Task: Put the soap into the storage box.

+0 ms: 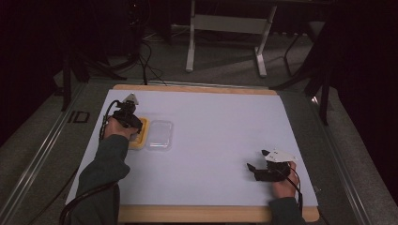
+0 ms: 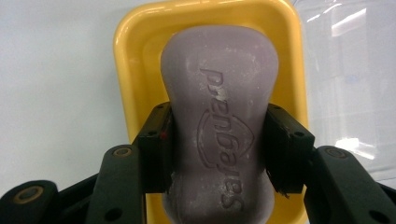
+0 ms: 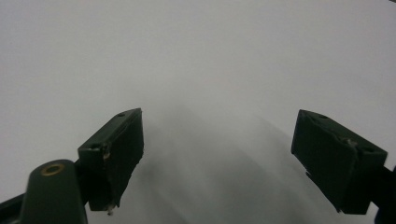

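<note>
A purple soap bar (image 2: 219, 116) with embossed lettering lies in a yellow soap dish (image 2: 135, 56). My left gripper (image 2: 219, 144) is shut on the bar, one black jaw pressed against each long side. In the high view that left gripper (image 1: 133, 124) stands over the yellow dish (image 1: 142, 138) at the table's left. A clear plastic lid (image 1: 159, 135) lies flat just right of the dish and shows as a clear lid (image 2: 345, 70) in the left gripper view. My right gripper (image 1: 256, 159) rests near the front right, open, and the right gripper (image 3: 217, 154) has nothing between its jaws.
A white mat (image 1: 220, 126) covers the wooden table (image 1: 197, 214). Beyond the far edge are a desk frame's legs (image 1: 190, 51) and cables on the grey floor. The sides of the room are dark.
</note>
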`<state>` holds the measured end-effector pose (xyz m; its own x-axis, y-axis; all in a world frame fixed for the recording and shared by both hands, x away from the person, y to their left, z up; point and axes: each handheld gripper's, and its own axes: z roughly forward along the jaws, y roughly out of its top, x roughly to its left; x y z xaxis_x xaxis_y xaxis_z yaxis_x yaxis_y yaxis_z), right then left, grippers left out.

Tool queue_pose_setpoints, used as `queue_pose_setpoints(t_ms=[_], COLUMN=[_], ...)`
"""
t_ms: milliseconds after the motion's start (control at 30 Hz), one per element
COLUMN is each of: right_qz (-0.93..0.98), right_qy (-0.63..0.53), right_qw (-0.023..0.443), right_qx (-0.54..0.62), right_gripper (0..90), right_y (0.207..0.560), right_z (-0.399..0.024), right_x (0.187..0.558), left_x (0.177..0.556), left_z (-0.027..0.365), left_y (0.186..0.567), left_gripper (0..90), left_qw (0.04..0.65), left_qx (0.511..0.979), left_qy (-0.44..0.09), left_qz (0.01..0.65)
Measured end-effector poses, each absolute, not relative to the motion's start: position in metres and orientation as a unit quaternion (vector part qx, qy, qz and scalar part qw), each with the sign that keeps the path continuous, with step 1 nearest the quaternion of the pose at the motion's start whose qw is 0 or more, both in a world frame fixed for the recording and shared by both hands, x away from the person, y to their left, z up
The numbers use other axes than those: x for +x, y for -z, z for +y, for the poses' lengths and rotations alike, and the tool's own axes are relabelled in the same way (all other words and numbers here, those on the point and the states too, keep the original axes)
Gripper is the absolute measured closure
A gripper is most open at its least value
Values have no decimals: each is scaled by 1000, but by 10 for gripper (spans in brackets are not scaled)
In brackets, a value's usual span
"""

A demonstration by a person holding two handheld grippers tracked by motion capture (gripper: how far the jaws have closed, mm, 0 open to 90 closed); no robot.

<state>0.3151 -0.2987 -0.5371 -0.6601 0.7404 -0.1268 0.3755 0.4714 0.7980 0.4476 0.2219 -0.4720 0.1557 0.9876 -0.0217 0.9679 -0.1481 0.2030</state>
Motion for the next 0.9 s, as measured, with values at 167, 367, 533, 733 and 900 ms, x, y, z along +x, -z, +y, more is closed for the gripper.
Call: queue_pose_setpoints(t_ms=[167,367,533,733,900], right_qz=[825,825,825,825,825], right_qy=[-387,-387,-387,-387,-387], right_qw=[235,236,236,235,235], right_qx=[338,338,338,338,338], right_gripper=[167,167,166,166,167], right_y=[537,537,537,537,537], right_z=[-299,-299,-299,-299,-299], right_x=[315,315,315,315,315], left_x=[448,449,449,449,449], left_z=[222,222,222,223,223], left_y=[477,481,484,485,486], left_gripper=[498,498,498,498,497], left_qw=[82,81,82,81,82], left_qx=[755,754,751,751,750], left_qy=[-56,-54,-52,-49,-48], left_qz=[648,649,653,654,655])
